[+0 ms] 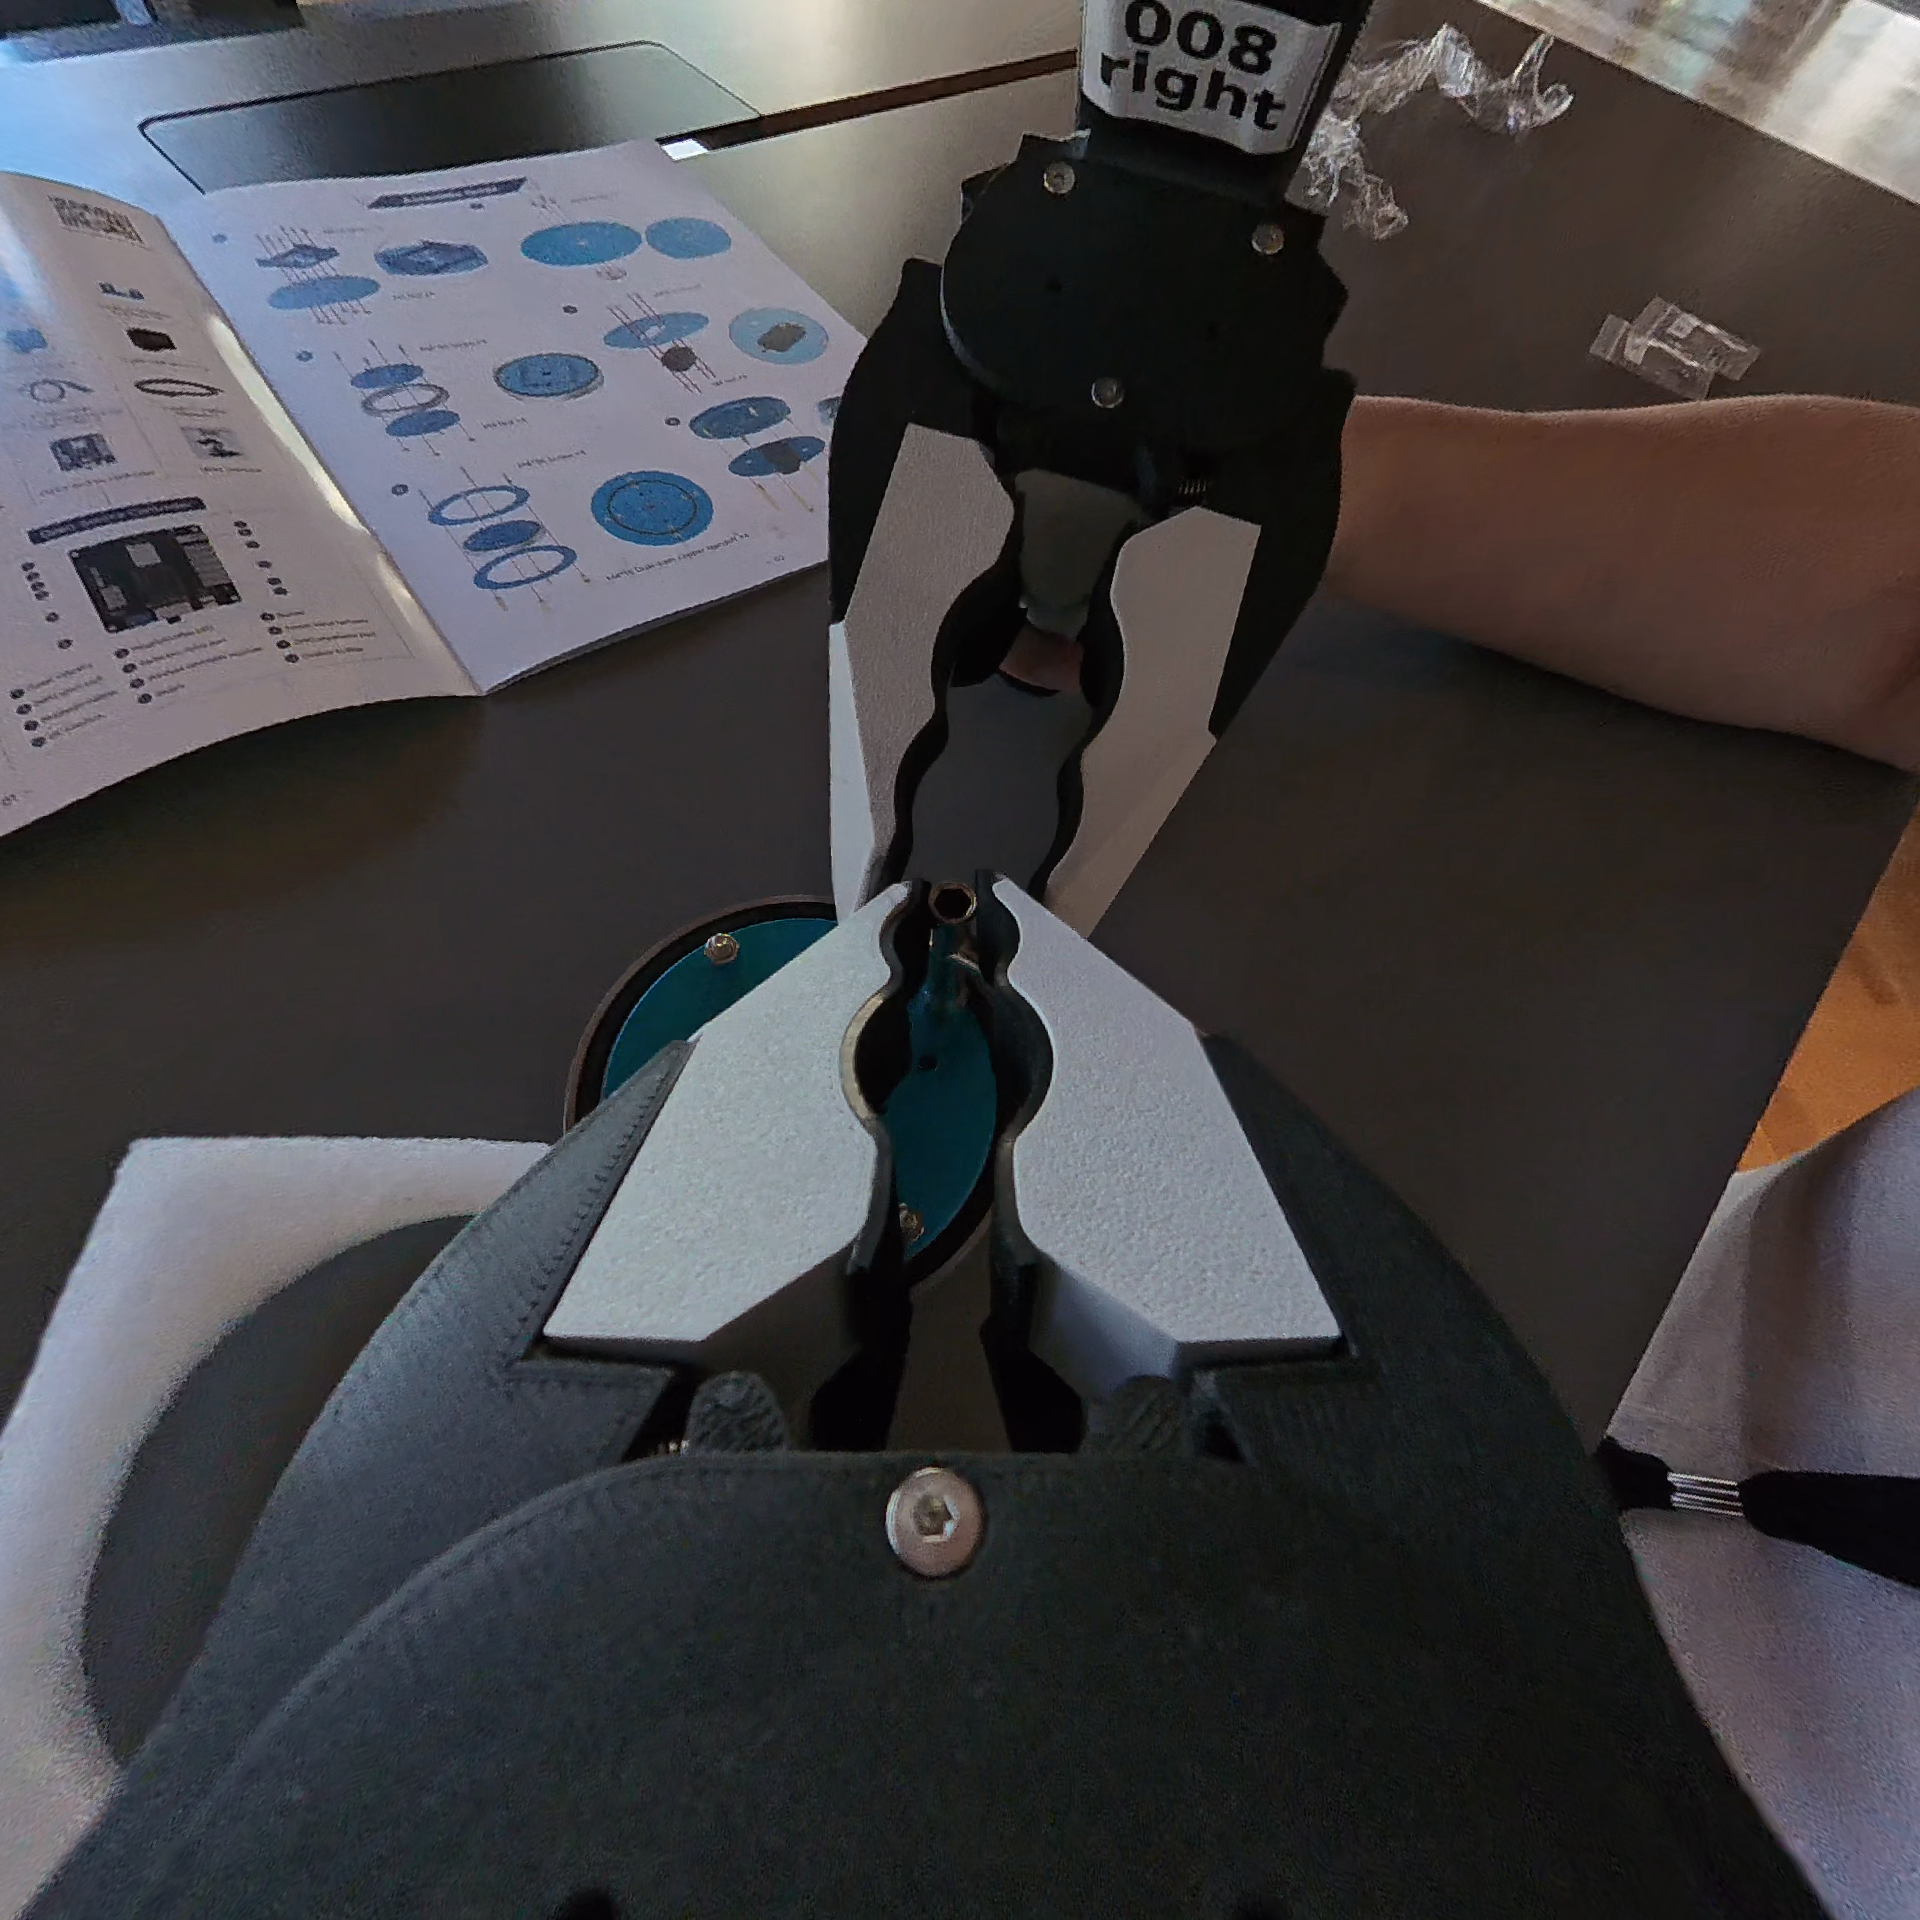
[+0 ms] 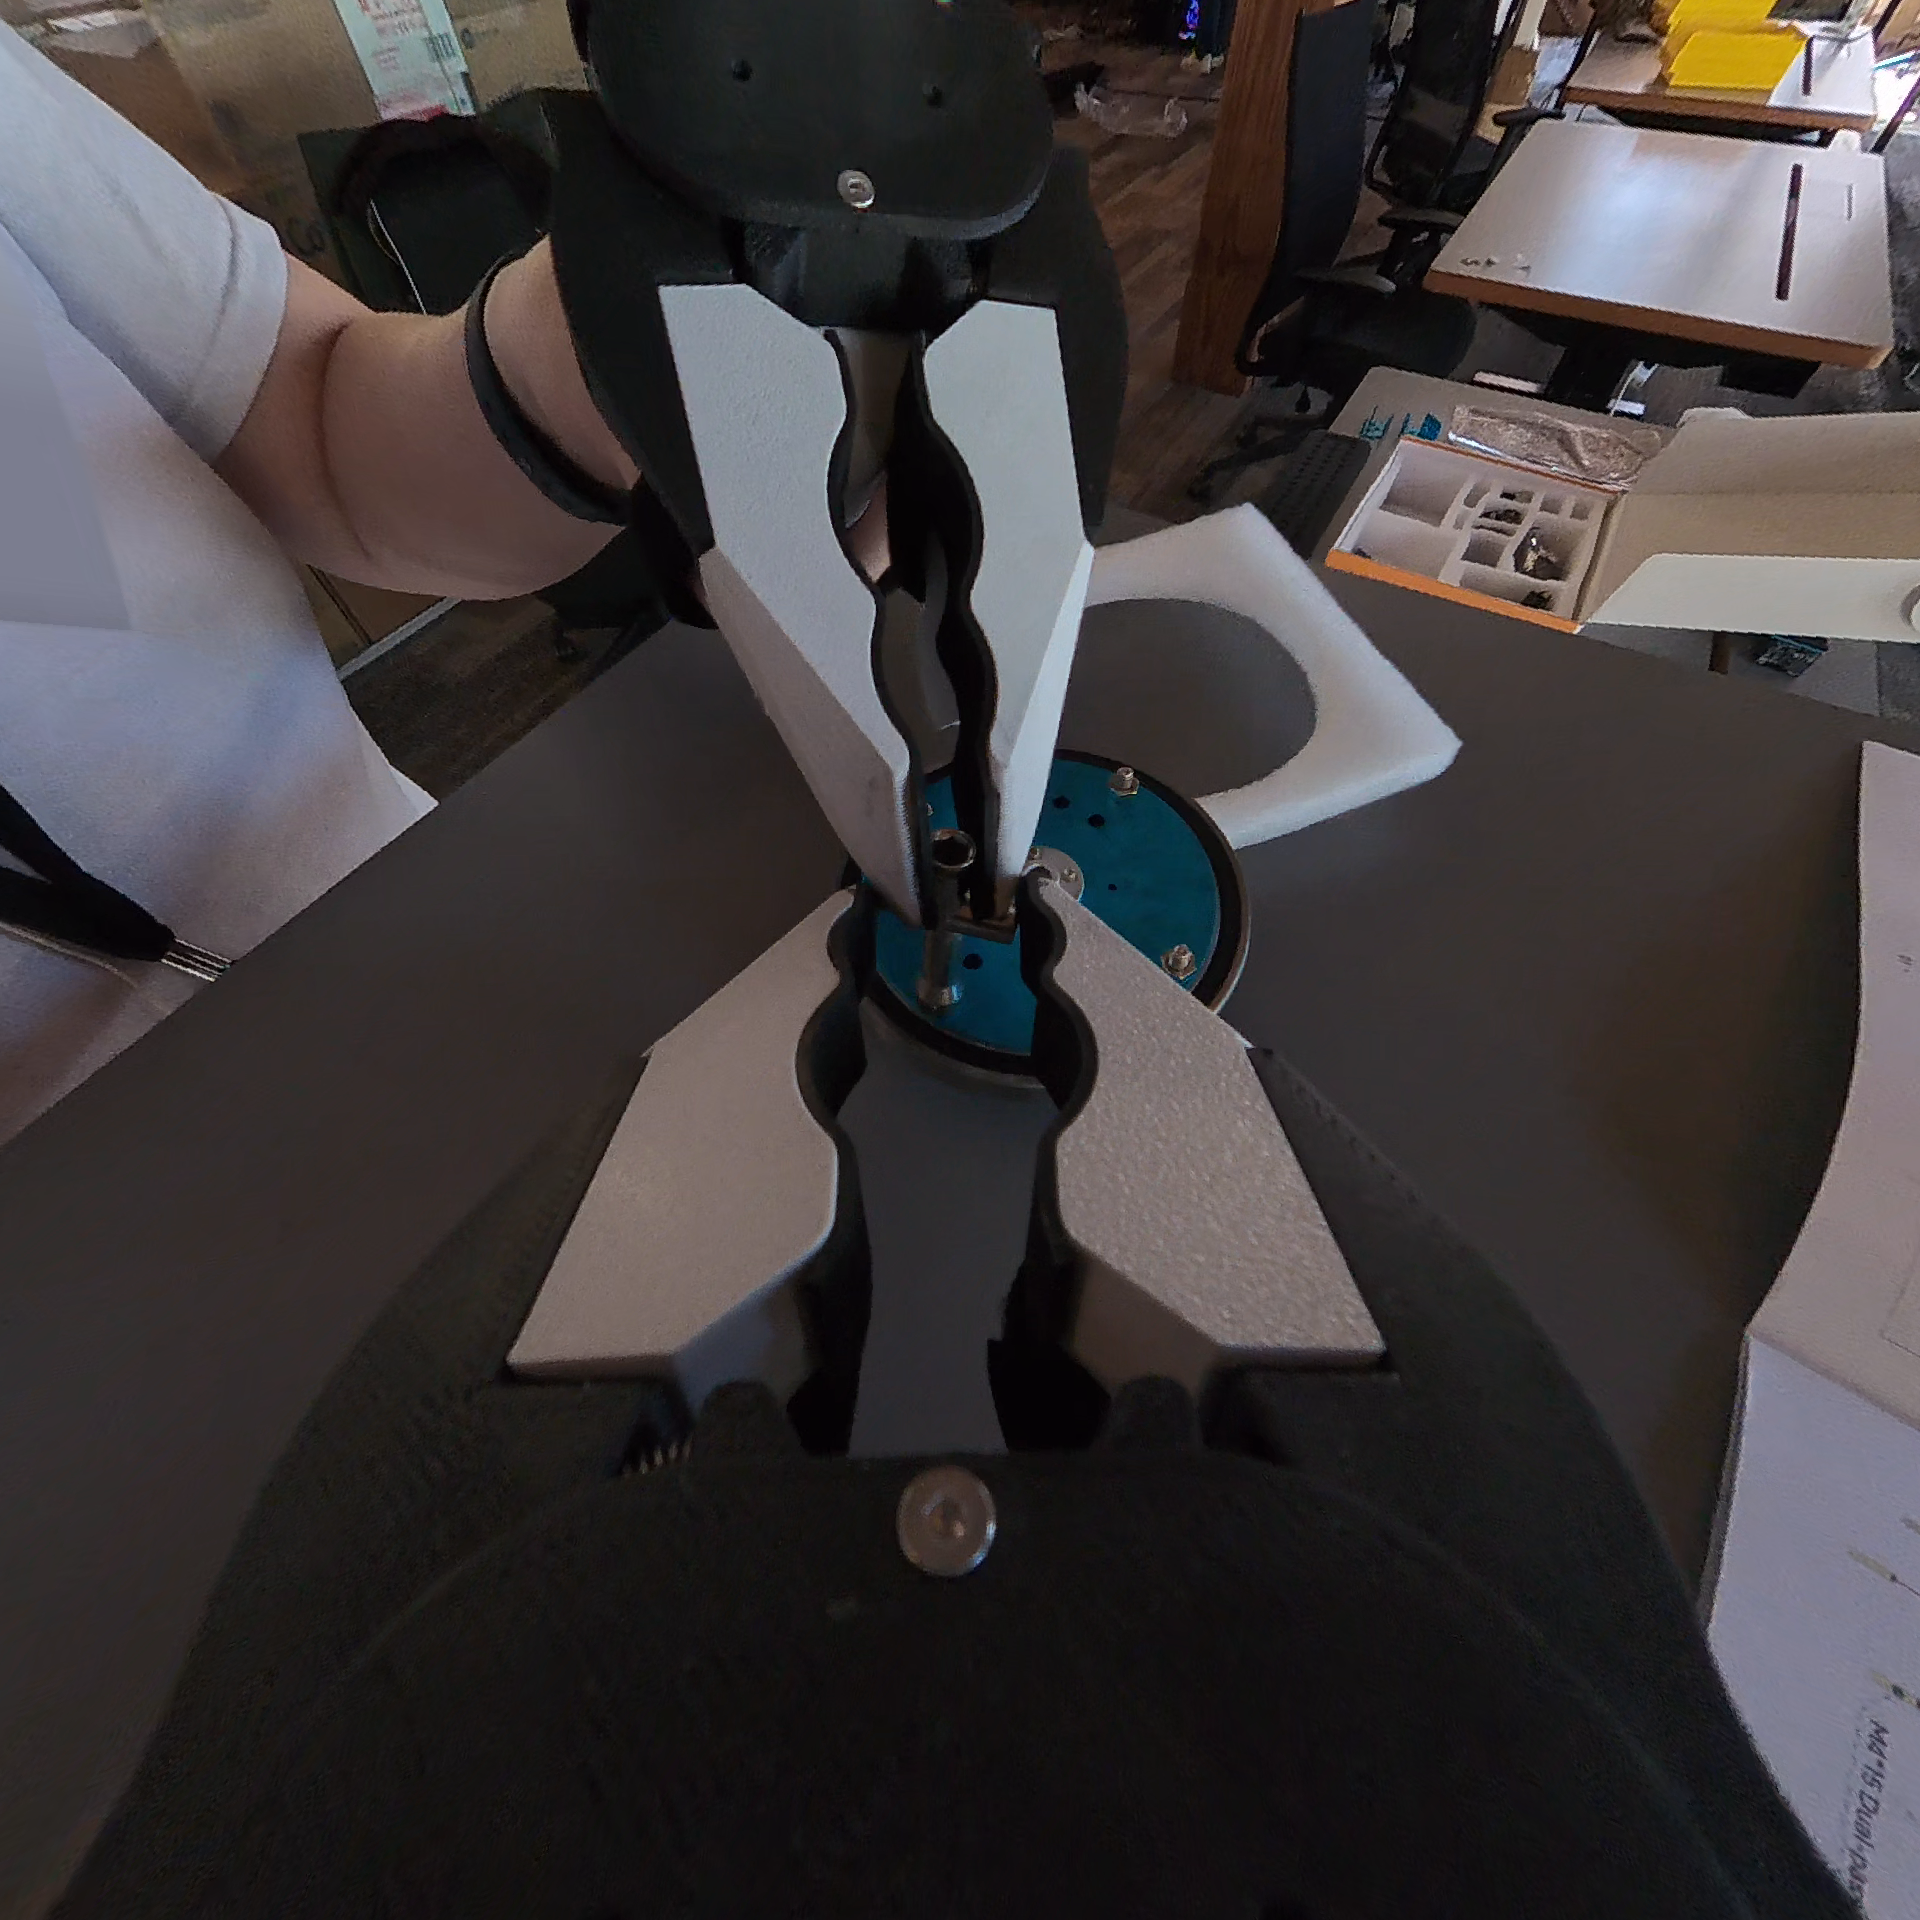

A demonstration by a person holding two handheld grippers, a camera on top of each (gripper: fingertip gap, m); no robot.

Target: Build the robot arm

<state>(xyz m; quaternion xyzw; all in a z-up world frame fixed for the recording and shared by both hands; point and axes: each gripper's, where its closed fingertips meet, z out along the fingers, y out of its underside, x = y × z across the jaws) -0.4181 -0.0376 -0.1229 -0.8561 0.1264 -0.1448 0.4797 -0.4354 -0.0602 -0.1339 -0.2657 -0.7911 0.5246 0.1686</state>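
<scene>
**Two grippers meet over a blue disc**

Right under my left gripper [image 1: 951, 909] sits a round blue disc [image 1: 940, 1127] in a dark ring, flat on the dark table [image 1: 1455, 1039]. My left fingers are close together and pinch a long screw [image 1: 952, 902] near its head — its shaft points down at the disc. My right gripper [image 2: 945, 920] comes in from the other side. Its fingers are a little apart, and their tips are just beside the screw and a small square nut [image 2: 987, 925]. I cannot tell if they touch it.

The screw is thin, hard metal, light and smooth, so I think it could slip or tip. Holding it high, just under the head, looks best.

White foam [image 1: 208, 1226] with a round hole lies just beside the disc. An open booklet [image 1: 436, 416] with blue pictures lies farther off, and an open box [image 2: 1475, 530] of parts sits past the foam.
</scene>
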